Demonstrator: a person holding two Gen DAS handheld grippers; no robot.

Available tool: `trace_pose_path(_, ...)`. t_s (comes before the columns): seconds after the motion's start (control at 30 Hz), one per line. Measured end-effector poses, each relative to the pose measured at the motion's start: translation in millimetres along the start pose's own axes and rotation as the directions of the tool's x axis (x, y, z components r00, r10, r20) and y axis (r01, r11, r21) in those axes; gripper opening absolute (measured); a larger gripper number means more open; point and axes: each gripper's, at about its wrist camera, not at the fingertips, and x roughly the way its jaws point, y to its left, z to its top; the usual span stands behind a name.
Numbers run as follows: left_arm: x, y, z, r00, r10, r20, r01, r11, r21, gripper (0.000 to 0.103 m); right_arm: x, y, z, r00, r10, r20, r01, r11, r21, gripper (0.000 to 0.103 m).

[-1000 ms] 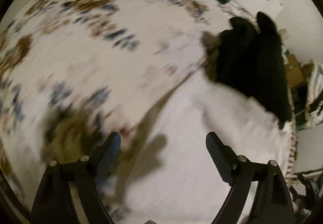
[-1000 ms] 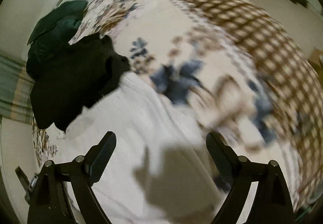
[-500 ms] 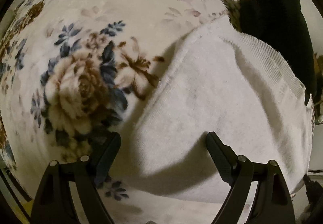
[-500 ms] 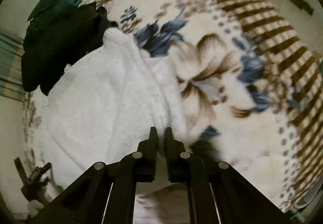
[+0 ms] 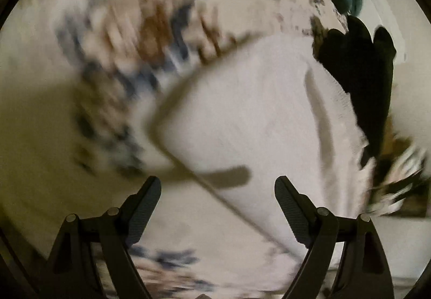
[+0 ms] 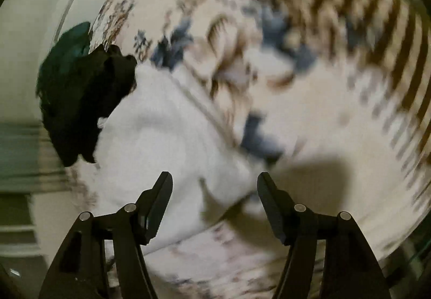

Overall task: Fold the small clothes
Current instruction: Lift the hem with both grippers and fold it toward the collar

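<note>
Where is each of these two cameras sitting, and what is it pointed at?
Left wrist: sits on the left gripper, looking steeply down past its open fingers at the white garment on the floral blanket.
Right wrist: sits on the right gripper, also aimed down; its jaws have just been opening, the garment's edge lying between them.
Shared: white garment, black clothing and dark green fabric. No hand or sleeve shows.
</note>
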Motion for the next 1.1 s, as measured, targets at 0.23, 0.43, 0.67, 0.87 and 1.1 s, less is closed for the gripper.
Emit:
trace_pose_path(0.23,36,-10,14,0.997,-0.002,0.083,0.007,0.998,-0.068,0.086,74,-1,-8,0.988,0.151,-0.035,-0.15,0.988,0.032,0.068)
trace_pose_path(0.43,31,-17,28,0.977,0.014,0.212,0.009,0.994,-0.107,0.023,87,4,-5,0.97,0.229,0.08,-0.237,0.966,0.101,0.056)
trace_pose_path(0.67,-30,-41,4,0.956,-0.026,0.293,0.01,0.998,0.059,0.019,59,28,-19,0.974,0.204,0.094,-0.208,0.978,0.031,0.026)
trace_pose_path(0.87,-72,-10,-27,0.972,-0.013,0.234,-0.001,0.998,0.061,0.019,5,13,-46,0.985,0.165,0.042,-0.164,0.986,-0.015,0.025)
trace_pose_path(1.1,-43,57,-61,0.996,0.053,0.074,-0.056,0.998,0.033,0.029,10,-58,-79,0.992,0.104,-0.076,-0.1,0.993,0.054,0.029)
